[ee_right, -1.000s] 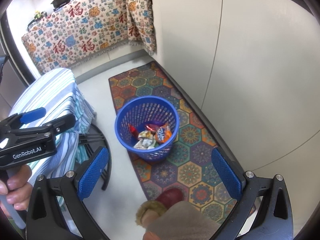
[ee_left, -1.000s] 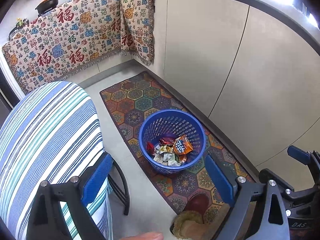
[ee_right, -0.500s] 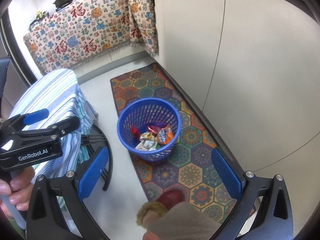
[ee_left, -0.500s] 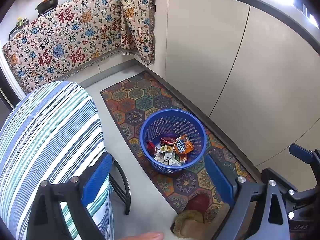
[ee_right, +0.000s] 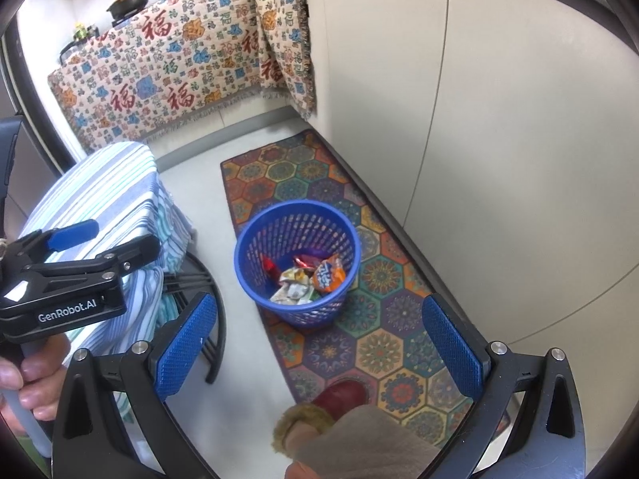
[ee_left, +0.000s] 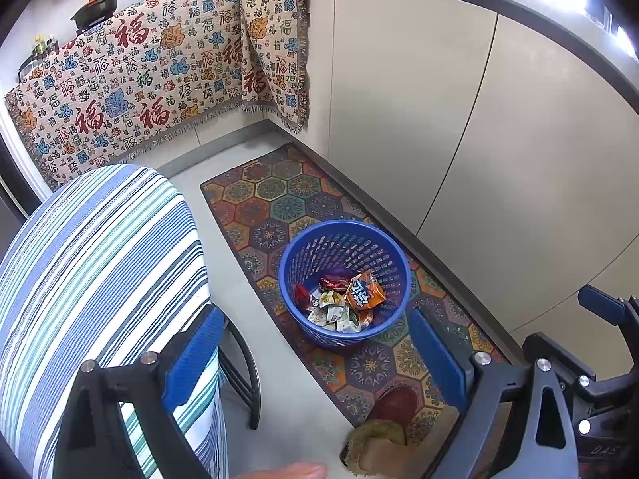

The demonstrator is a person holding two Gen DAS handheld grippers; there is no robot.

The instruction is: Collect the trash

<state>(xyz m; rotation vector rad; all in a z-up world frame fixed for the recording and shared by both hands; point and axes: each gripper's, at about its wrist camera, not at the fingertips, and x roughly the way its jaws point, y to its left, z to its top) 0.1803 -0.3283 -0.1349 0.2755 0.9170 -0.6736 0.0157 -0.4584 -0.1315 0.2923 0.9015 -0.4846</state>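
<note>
Plainly nothing held — left claw (ee_left: 311,359) spread wide and empty, right claw (ee_right: 319,339) likewise released with nothing between the blue pads. Both raised well above the floor and aimed down at the blue basket (ee_left: 393,263), probably to keep the bin in sight of each camera. Trash (ee_left: 343,299) already lying inside: an orange snack bag (ee_right: 328,273) on top, crumpled pale wrappers and a red one beneath, all heaped at the bottom. Basket standing upright on the patterned rug (ee_left: 279,199), close beside the pale cabinet wall — likely parked there to leave the walkway free. Striped cloth over the tabletop (ee_left: 100,259) to the left, bare of litter as far as shown. A slippered foot (ee_right: 339,395) planted on the rug just short of the basket. No loose wrapper visible on floor or rug, so collection judged near its end.
</note>
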